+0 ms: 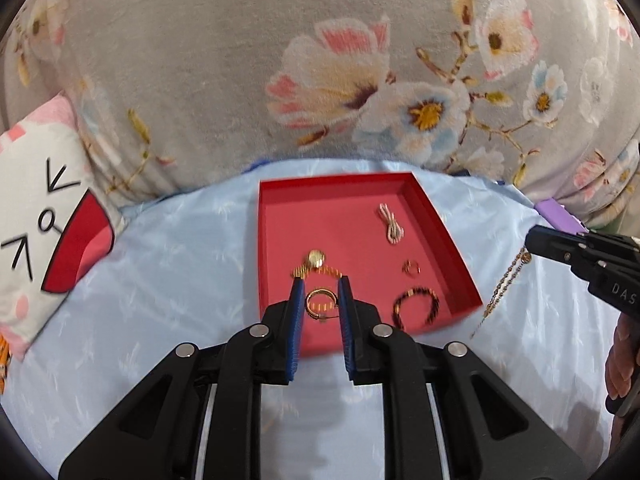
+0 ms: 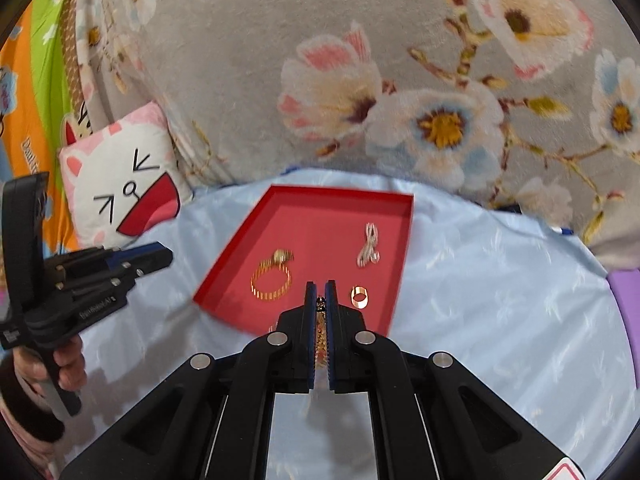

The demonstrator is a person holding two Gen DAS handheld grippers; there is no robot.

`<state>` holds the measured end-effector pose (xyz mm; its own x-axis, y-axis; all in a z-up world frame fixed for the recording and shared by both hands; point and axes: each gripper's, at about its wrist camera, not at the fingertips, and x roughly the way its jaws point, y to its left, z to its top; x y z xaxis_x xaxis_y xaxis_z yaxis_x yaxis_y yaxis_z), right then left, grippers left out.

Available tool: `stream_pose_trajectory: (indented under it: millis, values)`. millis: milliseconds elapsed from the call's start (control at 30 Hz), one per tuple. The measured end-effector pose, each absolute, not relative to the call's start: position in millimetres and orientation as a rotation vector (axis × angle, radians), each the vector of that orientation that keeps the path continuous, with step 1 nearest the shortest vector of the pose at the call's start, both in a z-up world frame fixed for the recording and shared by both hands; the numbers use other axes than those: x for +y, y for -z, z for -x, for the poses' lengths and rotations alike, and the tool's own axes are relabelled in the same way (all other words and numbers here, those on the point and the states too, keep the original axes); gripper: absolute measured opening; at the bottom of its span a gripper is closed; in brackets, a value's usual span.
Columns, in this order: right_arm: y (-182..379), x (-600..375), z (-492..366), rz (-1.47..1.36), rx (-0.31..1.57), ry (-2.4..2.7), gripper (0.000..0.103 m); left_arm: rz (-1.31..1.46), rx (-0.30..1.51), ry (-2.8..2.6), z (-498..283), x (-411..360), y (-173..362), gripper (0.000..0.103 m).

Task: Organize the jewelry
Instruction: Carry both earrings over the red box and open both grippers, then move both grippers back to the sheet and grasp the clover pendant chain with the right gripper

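A red tray [image 1: 276, 220] lies on a light blue cloth and holds a gold watch [image 1: 315, 261], a pale chain [image 1: 390, 224], a small gold ring [image 1: 412, 267] and a dark beaded bracelet [image 1: 416, 305]. My left gripper [image 1: 320, 285] hovers over the tray's near part, jaws parted on either side of a gold hoop [image 1: 320, 303]; I cannot tell whether they grip it. My right gripper [image 2: 320, 289] is shut on a gold chain necklace [image 2: 321, 332], which dangles beside the tray in the left wrist view [image 1: 505, 284]. The tray [image 2: 248, 236], watch [image 2: 274, 276] and ring [image 2: 360, 296] also show in the right wrist view.
A cat-face pillow [image 1: 36, 236] lies at the left of the cloth. A grey floral blanket [image 1: 320, 60] rises behind the tray. A purple object [image 1: 558, 214] sits at the far right. The light blue cloth [image 1: 180, 280] spreads around the tray.
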<state>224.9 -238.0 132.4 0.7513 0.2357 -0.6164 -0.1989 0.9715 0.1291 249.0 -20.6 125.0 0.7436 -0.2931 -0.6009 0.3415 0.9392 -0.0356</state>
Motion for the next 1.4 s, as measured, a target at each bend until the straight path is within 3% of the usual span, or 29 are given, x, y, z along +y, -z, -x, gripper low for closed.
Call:
stream_pose_trajectory:
  millis: [200, 500, 867, 900, 967, 1033, 1200, 1400]
  values:
    - [-140, -229, -300, -0.095, 0.718, -0.237, 0.003, -0.072, 0.663, 0.327, -314, -42, -131, 0.016]
    - [-90, -211, -391, -0.116, 0.830, -0.213, 0.003, -0.051, 0.779, 0.267, -406, -64, -100, 0.016]
    - [-45, -200, -430, -0.077, 0.892, -0.147, 0.005, -0.113, 0.871, 0.165, -454, -77, -56, 0.018]
    - [-45, -202, -431, -0.082, 0.888, -0.146, 0.009, -0.121, 0.872, 0.153, -455, -76, -53, 0.021]
    - [-47, -205, -429, -0.090, 0.875, -0.149, 0.012, -0.117, 0.869, 0.134, -458, -75, -50, 0.049]
    - [-50, -209, -424, -0.096, 0.855, -0.146, 0.020, -0.097, 0.846, 0.118, -458, -70, -50, 0.061]
    - [-65, -217, -397, -0.083, 0.798, -0.156, 0.025, -0.075, 0.793, 0.140, -446, -65, -64, 0.062]
    - [-81, -228, -332, -0.073, 0.743, -0.201, 0.035, -0.051, 0.705, 0.188, -388, -43, -97, 0.072]
